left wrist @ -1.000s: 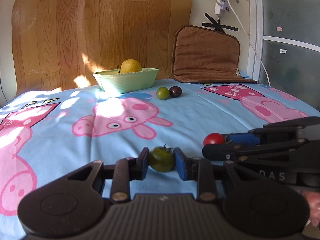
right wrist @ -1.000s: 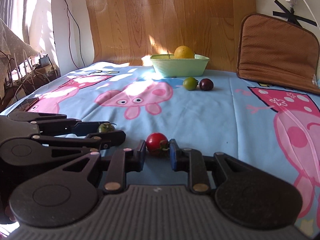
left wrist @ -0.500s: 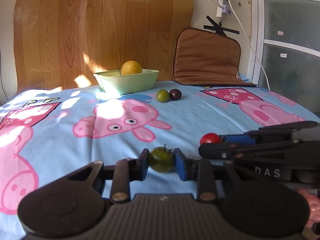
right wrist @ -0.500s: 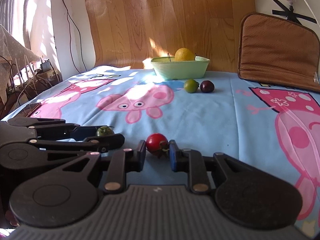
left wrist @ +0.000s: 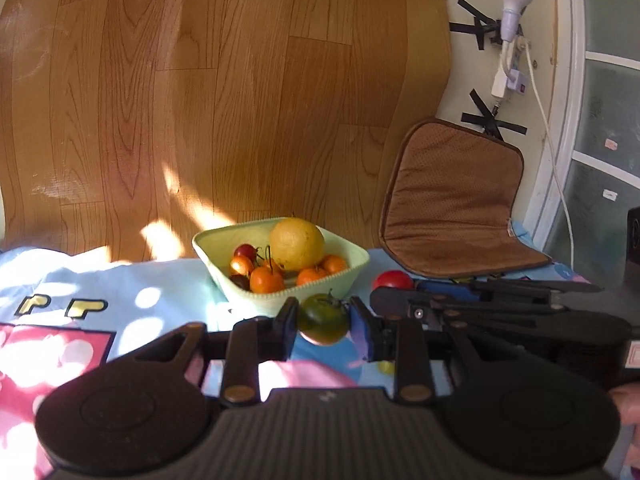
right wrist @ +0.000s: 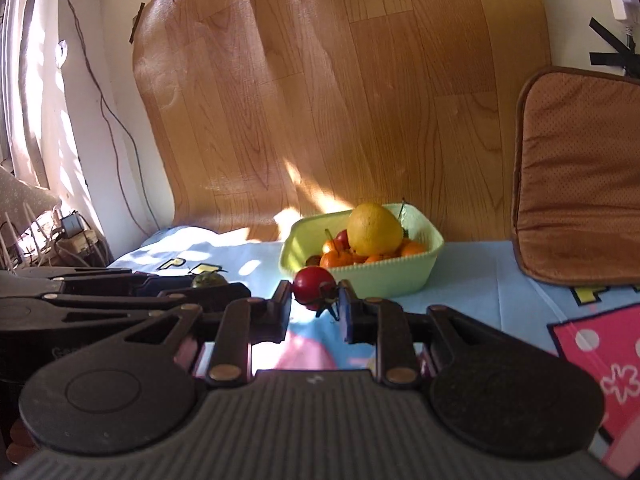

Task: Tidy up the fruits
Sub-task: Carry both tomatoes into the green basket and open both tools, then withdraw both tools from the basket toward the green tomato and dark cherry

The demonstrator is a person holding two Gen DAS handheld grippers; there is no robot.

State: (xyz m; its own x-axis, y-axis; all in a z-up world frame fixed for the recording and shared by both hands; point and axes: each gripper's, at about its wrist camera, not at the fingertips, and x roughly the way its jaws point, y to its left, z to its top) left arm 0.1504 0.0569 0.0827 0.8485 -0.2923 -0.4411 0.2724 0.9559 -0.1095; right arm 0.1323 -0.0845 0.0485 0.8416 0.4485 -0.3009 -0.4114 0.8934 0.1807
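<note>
My left gripper [left wrist: 323, 322] is shut on a green tomato [left wrist: 322, 319] and holds it in the air just in front of a pale green bowl [left wrist: 344, 280]. The bowl holds a big yellow citrus [left wrist: 297, 243], several small orange fruits [left wrist: 266, 279] and a red one. My right gripper [right wrist: 316, 304] is shut on a red tomato [right wrist: 313, 283], also lifted and close to the bowl [right wrist: 404, 276]. The right gripper and its red tomato [left wrist: 393, 280] show at the right of the left wrist view. The left gripper shows at the left of the right wrist view with the green tomato [right wrist: 208, 279].
A light blue cartoon-pig cloth [left wrist: 120, 312] covers the surface. A brown cushion [left wrist: 452, 200] leans against the wall right of the bowl. A wood-pattern sheet [left wrist: 240, 100] hangs behind. Cables and clutter [right wrist: 60, 232] lie at the far left.
Both grippers have lifted their tomatoes off the cloth and moved far forward to the bowl, which is now close and seen from above its rim.
</note>
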